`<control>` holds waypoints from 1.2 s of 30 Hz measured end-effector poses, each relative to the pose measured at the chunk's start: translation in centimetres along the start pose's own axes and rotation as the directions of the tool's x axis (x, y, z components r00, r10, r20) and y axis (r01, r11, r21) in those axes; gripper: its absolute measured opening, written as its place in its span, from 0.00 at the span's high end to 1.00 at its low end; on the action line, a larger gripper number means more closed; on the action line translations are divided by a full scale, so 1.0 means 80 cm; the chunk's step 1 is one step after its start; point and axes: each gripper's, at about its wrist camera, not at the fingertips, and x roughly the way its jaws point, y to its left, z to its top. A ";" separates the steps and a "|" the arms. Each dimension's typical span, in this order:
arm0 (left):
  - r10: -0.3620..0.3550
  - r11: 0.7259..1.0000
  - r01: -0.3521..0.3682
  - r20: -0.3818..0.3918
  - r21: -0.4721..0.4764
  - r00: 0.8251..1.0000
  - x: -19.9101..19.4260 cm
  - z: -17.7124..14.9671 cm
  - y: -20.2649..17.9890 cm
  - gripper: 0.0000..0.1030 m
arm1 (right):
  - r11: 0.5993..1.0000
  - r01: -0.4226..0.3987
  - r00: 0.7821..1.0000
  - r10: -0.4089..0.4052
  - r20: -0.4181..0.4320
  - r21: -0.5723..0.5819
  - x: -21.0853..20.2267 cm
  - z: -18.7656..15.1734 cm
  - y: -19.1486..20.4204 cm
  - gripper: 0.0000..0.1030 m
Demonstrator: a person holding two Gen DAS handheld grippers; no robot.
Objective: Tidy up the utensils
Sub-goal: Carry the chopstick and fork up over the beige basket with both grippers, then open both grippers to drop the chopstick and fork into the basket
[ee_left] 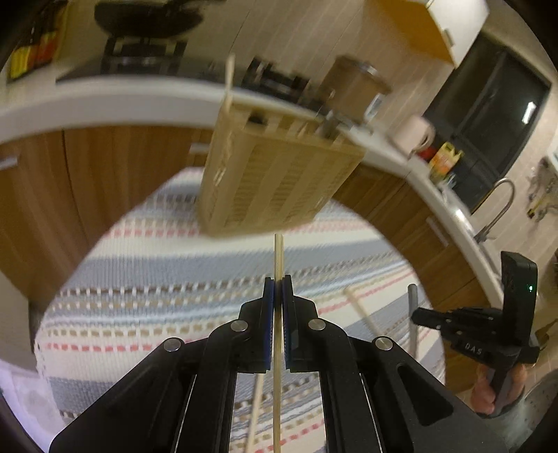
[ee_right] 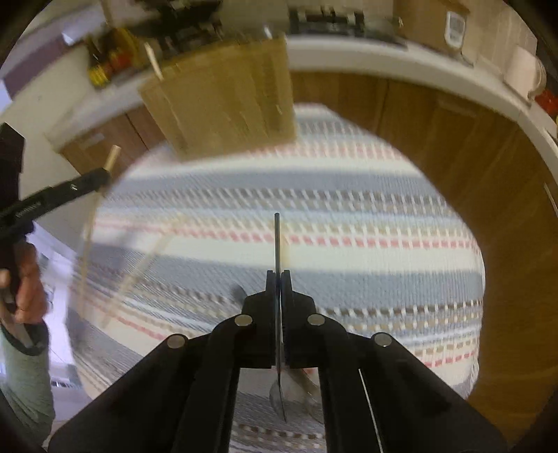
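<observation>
My left gripper [ee_left: 278, 289] is shut on a pale wooden chopstick [ee_left: 279, 254] that points toward the beige slatted utensil holder [ee_left: 275, 181]. The holder stands on the striped tablecloth [ee_left: 157, 265] with one stick [ee_left: 228, 87] poking out of it. My right gripper [ee_right: 277, 278] is shut on a thin metal utensil [ee_right: 276, 237], its rounded head [ee_right: 279, 397] hanging below the jaws. In the left wrist view the right gripper [ee_left: 415, 315] shows at the right with the grey handle [ee_left: 412, 296]. In the right wrist view the left gripper [ee_right: 104, 174] shows at the left with its chopstick [ee_right: 113, 156].
A loose chopstick [ee_left: 361, 310] lies on the cloth, and another [ee_left: 256, 407] shows below my left jaws. Behind the round table run a white counter [ee_left: 104, 101], wooden cabinets [ee_left: 104, 167], a stove with a pan [ee_left: 146, 21], a metal pot [ee_left: 355, 87], a paper roll [ee_left: 413, 134] and a sink tap [ee_left: 498, 205].
</observation>
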 end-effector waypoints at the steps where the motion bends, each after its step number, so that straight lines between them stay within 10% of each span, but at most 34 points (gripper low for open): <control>1: -0.007 1.000 0.006 0.033 0.009 0.999 -0.008 0.004 -0.007 0.98 | 1.000 -0.015 0.999 0.015 0.031 -0.004 -0.008 0.004 0.003 0.99; 11: 0.010 0.993 -0.050 0.344 0.107 0.939 -0.076 0.093 -0.062 0.98 | 0.993 -0.122 0.946 0.119 0.302 -0.009 -0.056 0.116 0.013 0.99; 23: -0.001 0.999 -0.030 0.613 0.040 0.790 -0.064 0.195 -0.057 0.98 | 0.990 -0.137 0.859 0.125 0.497 -0.012 -0.090 0.265 -0.001 0.99; 30: 0.055 0.997 -0.075 0.705 -0.003 0.707 -0.033 0.212 -0.043 0.98 | 0.996 -0.086 0.846 0.080 0.527 -0.015 -0.052 0.299 -0.010 0.99; 36: 0.113 0.991 -0.132 0.704 -0.027 0.701 0.004 0.210 -0.028 0.98 | 0.999 -0.028 0.850 0.045 0.525 -0.041 -0.006 0.297 -0.007 0.99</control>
